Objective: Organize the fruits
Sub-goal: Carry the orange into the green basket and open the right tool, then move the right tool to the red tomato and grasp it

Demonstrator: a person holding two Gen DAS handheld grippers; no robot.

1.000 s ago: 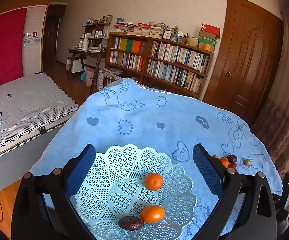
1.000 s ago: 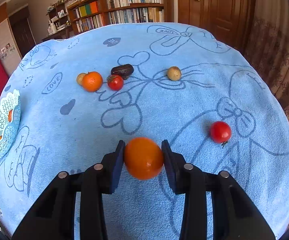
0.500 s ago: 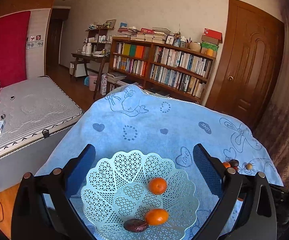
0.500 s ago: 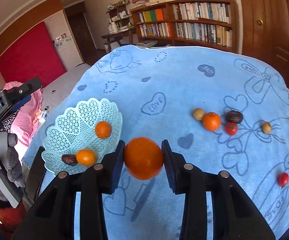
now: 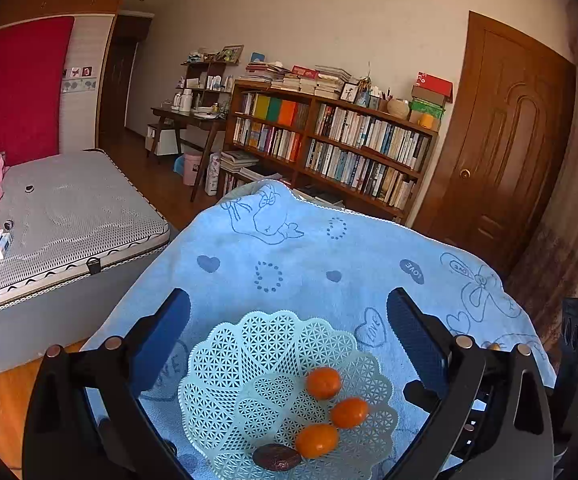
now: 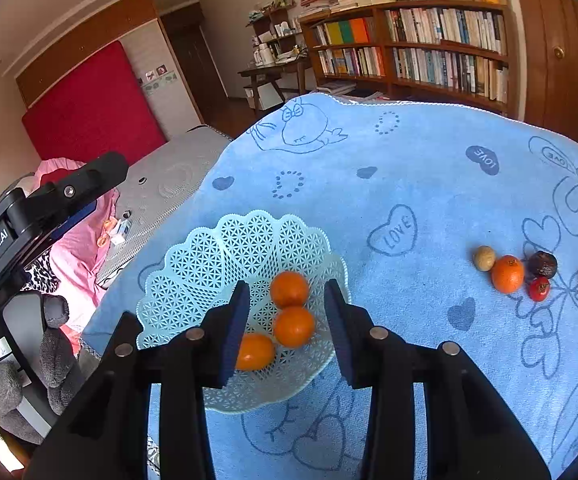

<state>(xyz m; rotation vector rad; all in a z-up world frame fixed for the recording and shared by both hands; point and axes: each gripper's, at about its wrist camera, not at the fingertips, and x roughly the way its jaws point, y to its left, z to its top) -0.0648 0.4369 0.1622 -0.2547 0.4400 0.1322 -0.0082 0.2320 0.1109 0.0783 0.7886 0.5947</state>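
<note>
Our right gripper [image 6: 285, 320], jaws now released, has dropped a third orange [image 6: 293, 327] into the basket [image 6: 193, 264]; our left gripper [image 5: 289, 340] hangs open-jawed; five fruits remain outside.

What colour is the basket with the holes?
Pale mint green. The basket shows best in the right wrist view.

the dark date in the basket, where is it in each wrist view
Left wrist: date at bottom centre, on the mint lattice basket's near rim, left of the lowest orange.
Right wrist: not visible; likely hidden behind the right gripper.
Shared landmark: the basket with three oranges.
</note>
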